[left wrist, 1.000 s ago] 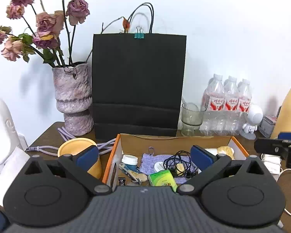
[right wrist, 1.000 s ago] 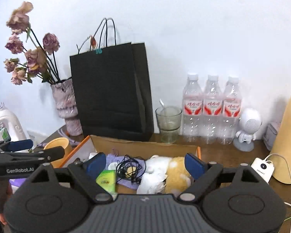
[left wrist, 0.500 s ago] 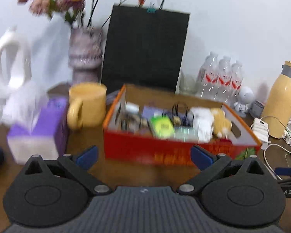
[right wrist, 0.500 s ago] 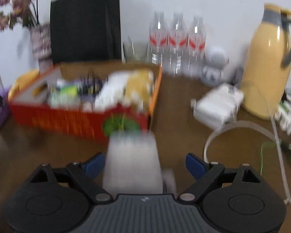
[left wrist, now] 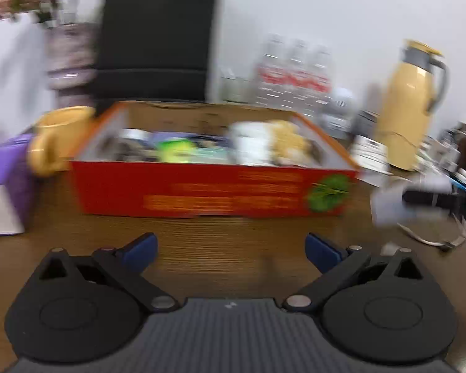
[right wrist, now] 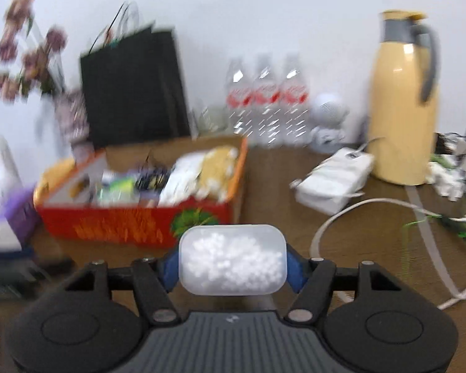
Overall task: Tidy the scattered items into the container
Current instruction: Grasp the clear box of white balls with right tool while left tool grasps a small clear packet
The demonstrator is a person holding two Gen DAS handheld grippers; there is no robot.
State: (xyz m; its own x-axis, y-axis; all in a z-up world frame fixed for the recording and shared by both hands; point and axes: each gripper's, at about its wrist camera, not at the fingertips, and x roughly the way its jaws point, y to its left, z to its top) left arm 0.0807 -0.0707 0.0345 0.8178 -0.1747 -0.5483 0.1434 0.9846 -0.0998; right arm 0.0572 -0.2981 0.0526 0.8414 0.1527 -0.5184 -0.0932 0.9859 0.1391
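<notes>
A red and orange cardboard box point(left wrist: 214, 192) sits mid-table, holding several small items: a green packet, cables, a white and a yellow soft thing. It also shows in the right wrist view point(right wrist: 133, 223). My right gripper point(right wrist: 232, 264) is shut on a translucent plastic box of white cotton swabs point(right wrist: 232, 259), held in front of the red box's right corner. The swab box shows blurred at the right of the left wrist view point(left wrist: 397, 205). My left gripper point(left wrist: 230, 250) is open and empty above the bare wood in front of the red box.
A yellow mug point(left wrist: 59, 136) and purple tissue box point(left wrist: 6, 183) stand left of the red box. A black paper bag point(left wrist: 158, 37), vase, water bottles point(right wrist: 267, 102) and a yellow thermos point(right wrist: 402, 99) line the back. A white power strip point(right wrist: 335, 183) and cables lie to the right.
Both grippers have pulled back from over the red box toward the table front. My right gripper has closed on the cotton swab box, which it did not hold a second ago.
</notes>
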